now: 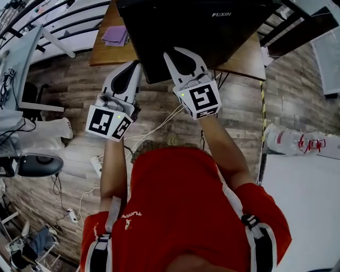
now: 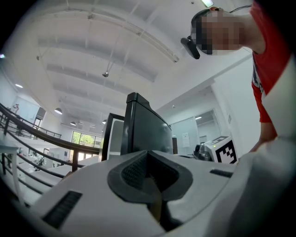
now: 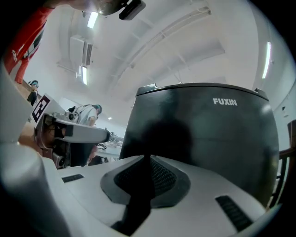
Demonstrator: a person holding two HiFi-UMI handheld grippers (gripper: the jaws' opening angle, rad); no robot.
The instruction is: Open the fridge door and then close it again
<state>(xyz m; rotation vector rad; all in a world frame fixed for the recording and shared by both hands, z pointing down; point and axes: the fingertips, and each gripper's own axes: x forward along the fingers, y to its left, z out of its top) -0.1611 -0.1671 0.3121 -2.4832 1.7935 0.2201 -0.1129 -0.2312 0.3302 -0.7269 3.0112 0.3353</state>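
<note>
Smooth glossy black fridge (image 1: 202,26), brown wooden desk (image 1: 103,53), worn wood-plank floor (image 1: 69,90), matt white plastic left tool (image 2: 148,156) and right tool (image 3: 149,158), dark ribbed pads (image 3: 162,178), red cloth shirt (image 1: 175,202)

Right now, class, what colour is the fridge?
The fridge is black, with white lettering near its top; the right gripper view shows it best.

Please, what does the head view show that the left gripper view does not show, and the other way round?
Only the head view: the wooden table under the fridge, a purple item on it, the plank floor and the FUXIN label.
Only the left gripper view: the ceiling, distant windows and a dark railing.
Both: the black fridge, the left gripper with its jaws together, and the right gripper.
</note>
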